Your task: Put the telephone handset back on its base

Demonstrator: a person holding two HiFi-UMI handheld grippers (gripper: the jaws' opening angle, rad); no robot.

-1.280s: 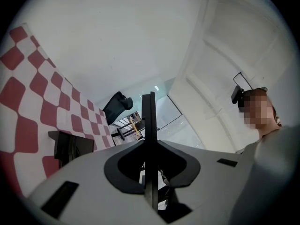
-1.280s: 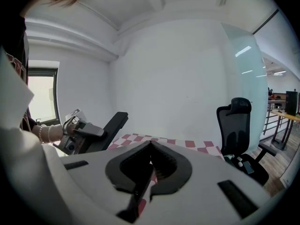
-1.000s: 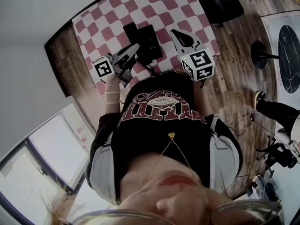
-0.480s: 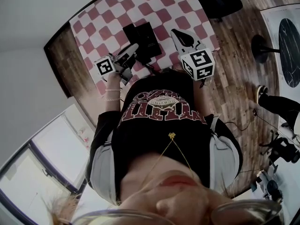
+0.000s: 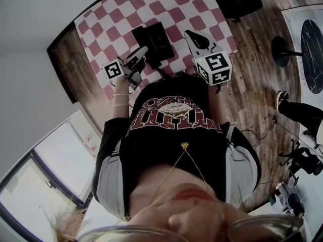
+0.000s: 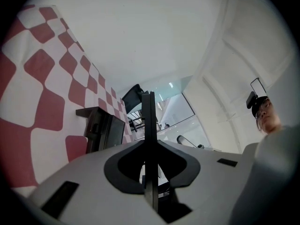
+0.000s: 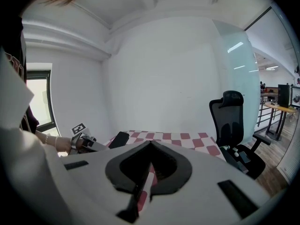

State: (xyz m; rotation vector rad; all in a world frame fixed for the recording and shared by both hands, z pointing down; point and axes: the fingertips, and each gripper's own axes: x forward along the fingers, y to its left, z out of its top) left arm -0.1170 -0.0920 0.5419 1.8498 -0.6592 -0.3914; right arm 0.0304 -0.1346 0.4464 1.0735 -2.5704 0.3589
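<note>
The black telephone base (image 5: 162, 40) stands on the red-and-white checked table (image 5: 116, 14). My left gripper (image 5: 145, 50) is shut on the black handset (image 5: 142, 35) and holds it crosswise just over the base's left side. In the left gripper view the handset (image 6: 149, 111) shows edge-on as a thin dark bar between the jaws of the left gripper (image 6: 149, 143), with the base (image 6: 105, 132) beside it, toward the cloth. My right gripper (image 5: 187, 33) hovers to the right of the phone. In its own view the right gripper (image 7: 149, 146) has its jaws a narrow slit apart, with only cloth showing through.
A dark cord (image 5: 162, 73) trails from the phone toward the table's near edge. A black office chair (image 7: 232, 121) stands beyond the table's far right corner. Wooden floor surrounds the table, with a round black stand base (image 5: 282, 54) and a person's foot (image 5: 282, 102) at the right.
My left gripper has moved a little closer to the phone with the handset in it. The right gripper has stayed where it was.
</note>
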